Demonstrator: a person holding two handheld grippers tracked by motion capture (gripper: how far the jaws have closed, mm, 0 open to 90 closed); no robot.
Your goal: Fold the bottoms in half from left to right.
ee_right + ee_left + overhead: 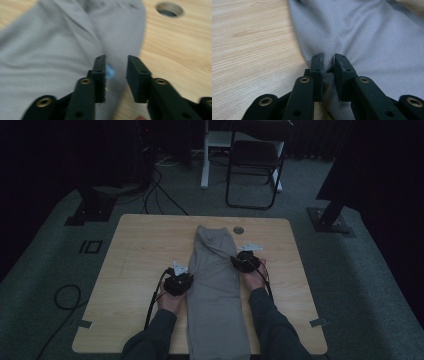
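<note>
Plainly, left tool [327, 58] pinches the unlabelled grey garment [216, 285]; right tool [116, 62] gapes over its edge.

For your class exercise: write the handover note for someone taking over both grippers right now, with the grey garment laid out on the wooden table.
Left gripper: jaws pinched on a fold at the grey garment's left edge.
Right gripper: jaws apart over the garment's right edge, nothing gripped; a small blue spot sits between them.
Garment: lies lengthwise down the middle of the table, already folded into a long narrow strip, near end hanging over the table's front edge.
Left to do, probably: close the right gripper on its edge, then fold the strip shorter.
</note>
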